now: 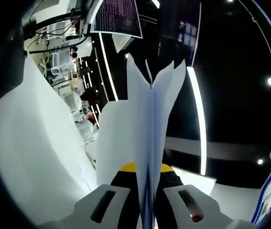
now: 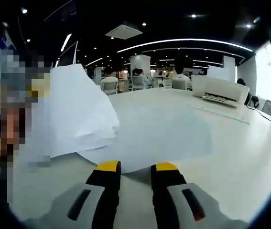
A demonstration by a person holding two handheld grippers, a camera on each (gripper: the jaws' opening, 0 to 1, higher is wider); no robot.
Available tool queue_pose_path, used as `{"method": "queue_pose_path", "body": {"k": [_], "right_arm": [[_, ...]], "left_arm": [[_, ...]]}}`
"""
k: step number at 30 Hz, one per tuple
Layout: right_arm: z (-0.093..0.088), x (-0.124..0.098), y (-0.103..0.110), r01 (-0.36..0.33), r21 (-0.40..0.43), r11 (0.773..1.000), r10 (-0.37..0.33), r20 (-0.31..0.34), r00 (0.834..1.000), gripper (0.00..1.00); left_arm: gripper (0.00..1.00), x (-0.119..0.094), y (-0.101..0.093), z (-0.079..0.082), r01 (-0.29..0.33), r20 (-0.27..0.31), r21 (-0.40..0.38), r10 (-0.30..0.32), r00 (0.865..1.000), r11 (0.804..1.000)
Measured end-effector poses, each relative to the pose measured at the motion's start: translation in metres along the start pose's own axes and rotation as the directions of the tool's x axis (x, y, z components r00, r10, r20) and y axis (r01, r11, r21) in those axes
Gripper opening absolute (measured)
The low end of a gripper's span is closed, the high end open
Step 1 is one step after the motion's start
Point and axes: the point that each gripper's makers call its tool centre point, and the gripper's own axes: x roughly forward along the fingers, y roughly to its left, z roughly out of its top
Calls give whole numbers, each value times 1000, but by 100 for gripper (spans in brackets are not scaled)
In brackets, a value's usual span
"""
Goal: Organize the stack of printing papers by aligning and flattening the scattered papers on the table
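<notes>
Left gripper view: sheaf of printing papers (image 1: 147, 129) clamped edge-on between jaws of left gripper (image 1: 148, 191), sheets fanning apart above the pinch, corners uneven. View rolled hard; table (image 1: 25, 157) runs up one side, ceiling lights beyond.

Right gripper view: same papers (image 2: 73, 117) held up off the table (image 2: 197, 138) near its close edge, lower corners drooping and splayed, bottom edges seeming to touch or nearly touch the surface; cannot tell which. Right gripper (image 2: 135, 183) low over the table just beside the sheaf, jaws a little apart, gripping nothing. Printer (image 2: 221, 90) well off toward the far edge; seated people (image 2: 140, 78) in the background.

Risks, as judged: single narrow pinch on a loose fan, so outer sheets likely to slip free if tilted further. Tapping down at an angle apt to curl or crease the drooping corners. Right jaws pushing in from the side could buckle sheets rather than square them.
</notes>
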Motion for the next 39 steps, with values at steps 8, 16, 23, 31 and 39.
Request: {"method": "queue_pose_path", "body": {"k": [8, 16, 23, 31, 39], "right_arm": [[-3, -2, 0, -3, 6, 1000, 3, -2, 1000, 15], [-5, 1, -4, -9, 26, 1000, 9, -7, 1000, 7], [-6, 3, -11, -7, 99, 995, 9, -14, 1000, 0], [-6, 6, -14, -8, 118, 993, 10, -17, 1000, 0], [-3, 7, -17, -13, 146, 989, 14, -1, 1000, 0]], "left_arm": [[7, 0, 1, 1, 0, 0, -1, 0, 1000, 1000], [7, 0, 1, 1, -1, 0, -2, 1, 1000, 1000], [7, 0, 1, 1, -2, 0, -1, 2, 1000, 1000], [7, 0, 1, 0, -3, -1, -1, 3, 1000, 1000], [7, 0, 0, 0, -2, 0, -1, 2, 1000, 1000]]}}
